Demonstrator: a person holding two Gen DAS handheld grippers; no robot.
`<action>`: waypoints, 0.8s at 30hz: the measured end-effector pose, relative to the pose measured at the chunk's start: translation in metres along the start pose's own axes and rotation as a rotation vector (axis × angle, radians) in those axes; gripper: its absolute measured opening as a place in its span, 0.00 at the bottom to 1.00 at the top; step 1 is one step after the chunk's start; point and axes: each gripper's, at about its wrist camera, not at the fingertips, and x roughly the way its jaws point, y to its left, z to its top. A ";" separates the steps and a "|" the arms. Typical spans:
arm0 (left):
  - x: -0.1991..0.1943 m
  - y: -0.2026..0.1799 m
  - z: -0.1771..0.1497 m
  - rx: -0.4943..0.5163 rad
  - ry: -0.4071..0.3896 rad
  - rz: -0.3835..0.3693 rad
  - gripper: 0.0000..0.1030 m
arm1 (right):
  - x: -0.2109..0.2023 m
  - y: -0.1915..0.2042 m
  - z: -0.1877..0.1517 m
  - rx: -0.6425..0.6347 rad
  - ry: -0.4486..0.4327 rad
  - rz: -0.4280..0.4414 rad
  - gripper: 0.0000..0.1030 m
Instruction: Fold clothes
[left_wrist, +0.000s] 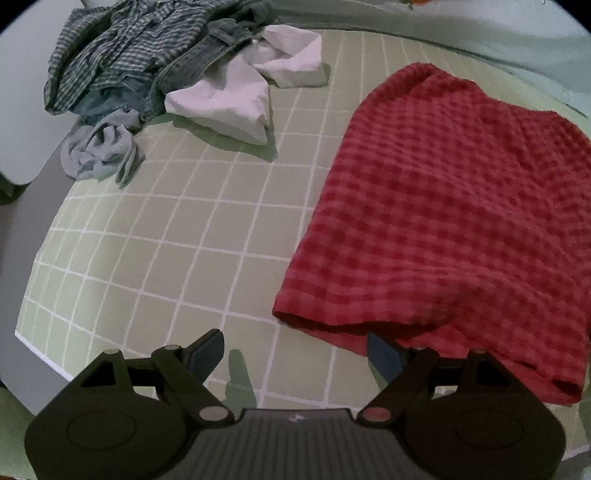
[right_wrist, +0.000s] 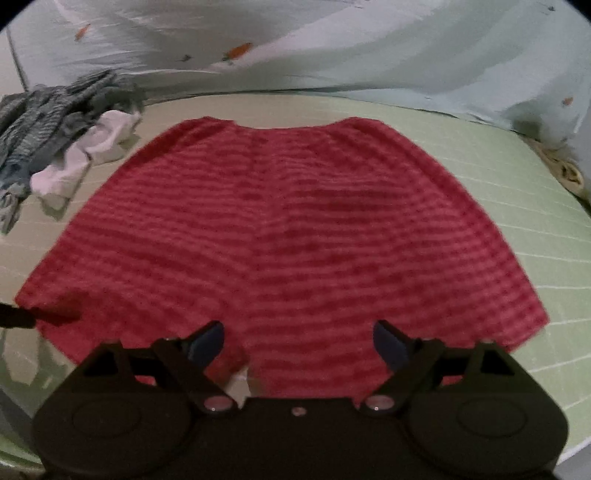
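A red checked garment (left_wrist: 454, 206) lies spread flat on the green gridded mat (left_wrist: 177, 236). In the right wrist view it (right_wrist: 288, 236) fills the middle. My left gripper (left_wrist: 295, 354) is open and empty just off the garment's near left corner, its right finger at the hem. My right gripper (right_wrist: 299, 343) is open and empty over the garment's near edge. A dark tip (right_wrist: 18, 317) at the left edge of the right wrist view touches the garment's left corner.
A heap of unfolded clothes lies at the far left of the mat: a striped shirt (left_wrist: 125, 48), jeans (left_wrist: 207, 48), a white garment (left_wrist: 240, 92) and a pale blue one (left_wrist: 99, 151). A light sheet (right_wrist: 332, 48) borders the mat's far side.
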 end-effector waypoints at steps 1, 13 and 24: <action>0.001 0.000 0.001 -0.001 -0.002 0.001 0.82 | -0.001 0.004 -0.001 0.000 0.000 0.009 0.78; -0.002 0.033 0.021 -0.203 -0.087 -0.099 0.70 | 0.003 0.047 -0.011 -0.089 0.050 0.134 0.31; -0.007 0.061 0.026 -0.375 -0.110 -0.256 0.69 | 0.018 0.048 -0.013 -0.105 0.135 0.141 0.02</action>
